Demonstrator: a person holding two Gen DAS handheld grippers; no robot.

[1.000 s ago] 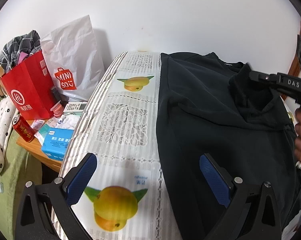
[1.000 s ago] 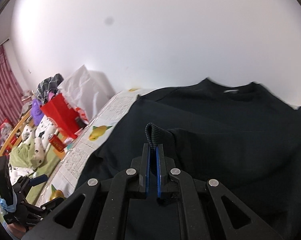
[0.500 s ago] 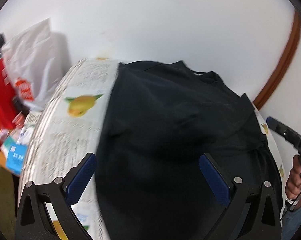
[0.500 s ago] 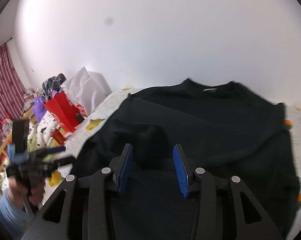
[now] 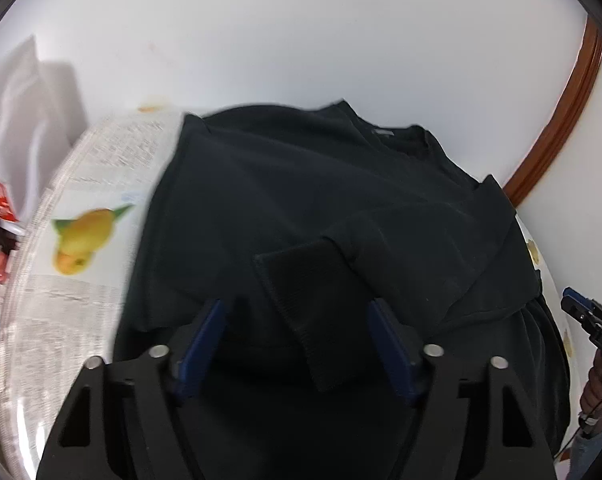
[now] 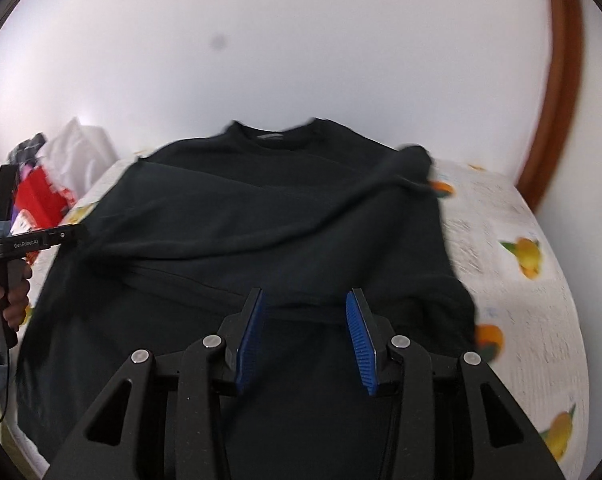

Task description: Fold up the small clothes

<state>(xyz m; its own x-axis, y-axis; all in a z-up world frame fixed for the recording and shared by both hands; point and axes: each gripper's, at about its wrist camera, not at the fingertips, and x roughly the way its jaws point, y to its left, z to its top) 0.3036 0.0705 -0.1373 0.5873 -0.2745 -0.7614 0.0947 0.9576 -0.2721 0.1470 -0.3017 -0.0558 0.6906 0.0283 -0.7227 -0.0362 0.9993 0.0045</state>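
Both jaws part-open over black sweater point(image 5: 285, 200); left closing around cuff point(image 5: 313, 312).

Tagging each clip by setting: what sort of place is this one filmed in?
Most likely a lived-in room at home, not a lab. A black sweatshirt lies on a table under a fruit-print tablecloth, a red shopping bag and clutter crowd the side, and wooden door trim runs up the white wall.
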